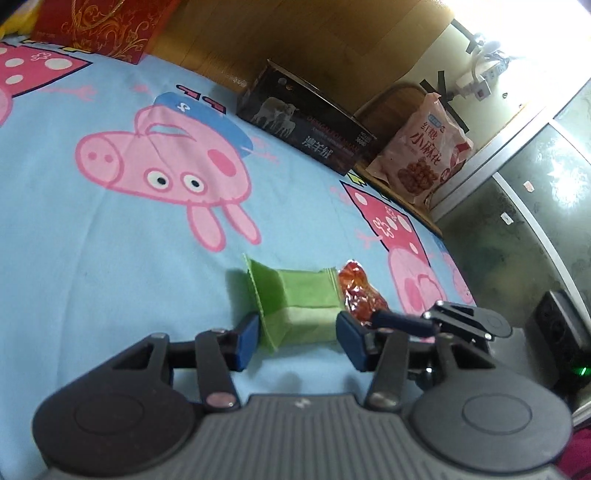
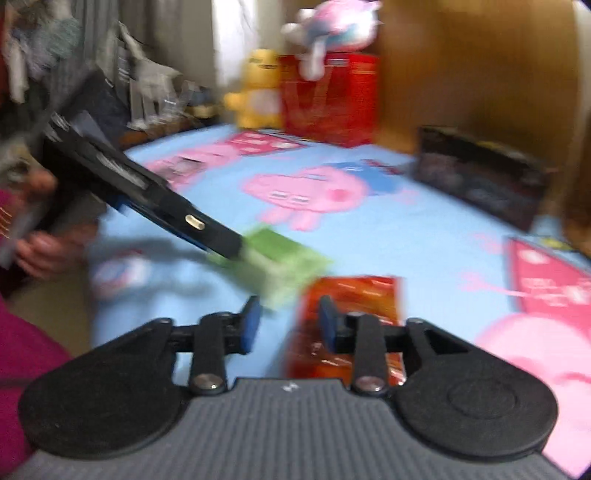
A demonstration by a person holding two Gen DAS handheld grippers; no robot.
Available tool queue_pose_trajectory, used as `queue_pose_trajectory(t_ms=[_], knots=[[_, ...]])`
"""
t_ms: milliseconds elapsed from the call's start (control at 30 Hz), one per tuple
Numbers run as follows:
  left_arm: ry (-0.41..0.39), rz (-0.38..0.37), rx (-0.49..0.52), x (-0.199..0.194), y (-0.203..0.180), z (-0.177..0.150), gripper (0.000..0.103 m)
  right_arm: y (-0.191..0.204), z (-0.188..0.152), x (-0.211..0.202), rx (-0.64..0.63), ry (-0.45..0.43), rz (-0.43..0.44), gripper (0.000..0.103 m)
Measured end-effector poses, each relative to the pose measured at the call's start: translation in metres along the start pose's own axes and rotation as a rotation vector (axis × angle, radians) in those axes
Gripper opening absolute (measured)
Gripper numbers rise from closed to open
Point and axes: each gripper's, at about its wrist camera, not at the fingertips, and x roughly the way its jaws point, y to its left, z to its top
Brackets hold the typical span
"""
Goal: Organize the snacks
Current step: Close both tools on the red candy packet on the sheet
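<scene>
L gripper (image 1: 297, 334) fingers wide, straddling green packet (image 1: 295, 306) on bedsheet (image 1: 92, 258). R gripper (image 2: 290, 323) fingers apart, empty, beside orange packet (image 2: 351, 295).

- Bed with a blue cartoon-pig sheet (image 1: 92, 240).
- Wooden headboard (image 1: 295, 33) behind it.
- Bright glare (image 1: 517, 22) at upper right.
- Grey curtain (image 2: 177, 33).

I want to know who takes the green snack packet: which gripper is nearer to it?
Left. The left gripper has its open fingers on either side of the green snack packet. The right gripper sits beside it, over the orange snack packet.
</scene>
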Motion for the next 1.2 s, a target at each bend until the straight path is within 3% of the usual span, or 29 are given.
queue_pose_trajectory(t_ms=[67, 167, 267, 333, 433, 533, 600, 700, 733, 900, 1033, 1100, 1133, 1167, 1200], knots=[[-0.005, 0.024, 0.015, 0.001, -0.001, 0.005, 0.047, 0.003, -0.007, -0.002, -0.077, -0.001, -0.079, 0.04], [-0.032, 0.051, 0.014, -0.002, 0.0, 0.014, 0.047, 0.002, -0.018, 0.006, -0.224, 0.004, -0.304, 0.041], [-0.061, 0.047, -0.023, -0.006, 0.002, 0.026, 0.047, -0.027, -0.013, 0.009, -0.105, -0.019, -0.4, 0.041], [-0.067, 0.02, -0.024, -0.004, -0.004, 0.034, 0.047, -0.045, -0.008, 0.001, 0.003, -0.04, -0.384, 0.041], [-0.032, -0.03, 0.018, 0.014, -0.023, 0.044, 0.048, -0.065, -0.009, -0.016, 0.115, -0.073, -0.332, 0.051], [0.04, -0.063, 0.063, 0.044, -0.044, 0.047, 0.056, -0.074, -0.015, -0.023, 0.157, -0.051, -0.328, 0.053], [0.1, -0.066, 0.087, 0.071, -0.056, 0.047, 0.056, -0.075, -0.022, -0.024, 0.185, -0.024, -0.311, 0.054], [0.142, -0.055, 0.117, 0.098, -0.07, 0.045, 0.059, -0.06, -0.032, -0.019, 0.126, 0.007, -0.32, 0.056], [0.136, -0.064, 0.126, 0.102, -0.074, 0.046, 0.065, -0.052, -0.035, -0.021, 0.099, -0.005, -0.328, 0.056], [0.132, -0.099, 0.141, 0.122, -0.08, 0.051, 0.069, -0.064, -0.025, -0.009, 0.141, -0.033, -0.244, 0.044], [0.121, -0.13, 0.106, 0.129, -0.074, 0.062, 0.069, -0.074, -0.014, 0.002, 0.172, -0.044, -0.262, 0.033], [0.126, -0.156, 0.055, 0.133, -0.066, 0.068, 0.064, -0.079, -0.011, 0.005, 0.201, -0.054, -0.25, 0.03], [0.128, -0.154, 0.035, 0.135, -0.064, 0.07, 0.051, -0.081, -0.01, 0.006, 0.213, -0.061, -0.244, 0.029], [0.14, -0.151, 0.02, 0.139, -0.061, 0.073, 0.029, -0.081, -0.009, 0.006, 0.222, -0.068, -0.24, 0.028], [0.168, -0.177, -0.006, 0.144, -0.058, 0.074, 0.021, -0.08, -0.007, 0.008, 0.232, -0.07, -0.244, 0.027]])
